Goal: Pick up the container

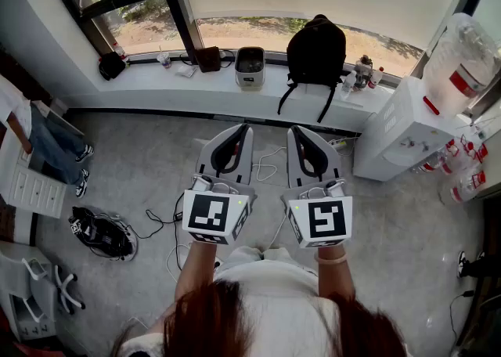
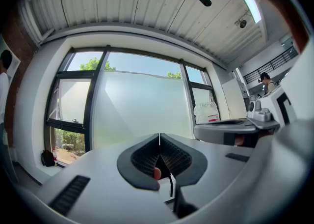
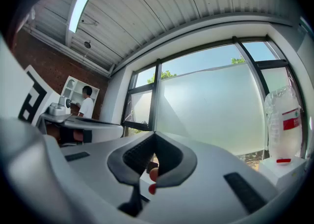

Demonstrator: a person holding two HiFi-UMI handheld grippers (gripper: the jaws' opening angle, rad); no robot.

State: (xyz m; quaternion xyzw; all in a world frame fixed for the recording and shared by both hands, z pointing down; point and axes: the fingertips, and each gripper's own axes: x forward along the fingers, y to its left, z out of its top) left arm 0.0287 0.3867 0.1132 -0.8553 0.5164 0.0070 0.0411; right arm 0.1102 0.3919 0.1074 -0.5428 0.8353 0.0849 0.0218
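A small grey container (image 1: 250,66) with a dark inside stands on the window sill (image 1: 196,81), far ahead of both grippers. I hold the left gripper (image 1: 243,128) and the right gripper (image 1: 295,130) side by side at waist height over the floor, both pointing toward the window. In the left gripper view the left gripper (image 2: 159,137) has its jaws closed tip to tip with nothing between them. The right gripper (image 3: 154,134) in its own view is shut the same way and empty. Neither gripper view shows the container.
A black backpack (image 1: 315,50) leans on the sill right of the container. A white water dispenser (image 1: 395,128) with a big bottle (image 1: 466,58) stands at the right. Cables (image 1: 270,164) and a black bag (image 1: 102,232) lie on the floor. A person (image 1: 39,140) stands at the left.
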